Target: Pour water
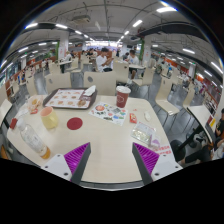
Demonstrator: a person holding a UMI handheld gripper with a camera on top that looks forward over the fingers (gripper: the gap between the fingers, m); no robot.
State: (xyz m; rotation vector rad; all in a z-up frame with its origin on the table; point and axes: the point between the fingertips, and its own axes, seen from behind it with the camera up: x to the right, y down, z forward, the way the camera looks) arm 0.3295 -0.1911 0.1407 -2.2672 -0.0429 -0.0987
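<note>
My gripper hovers over the near part of a pale table, open wide, with nothing between its purple pads. A clear plastic bottle stands at the table's left side, just left of and beyond the left finger. Further on is a yellowish cup, and a red round coaster lies ahead of the left finger. A red paper cup stands upright at the table's far side, well beyond the fingers.
A tray with food remains sits at the far left of the table. A printed leaflet lies mid-table and clear wrappers lie to its right. Chairs flank the table. A person sits at a table beyond.
</note>
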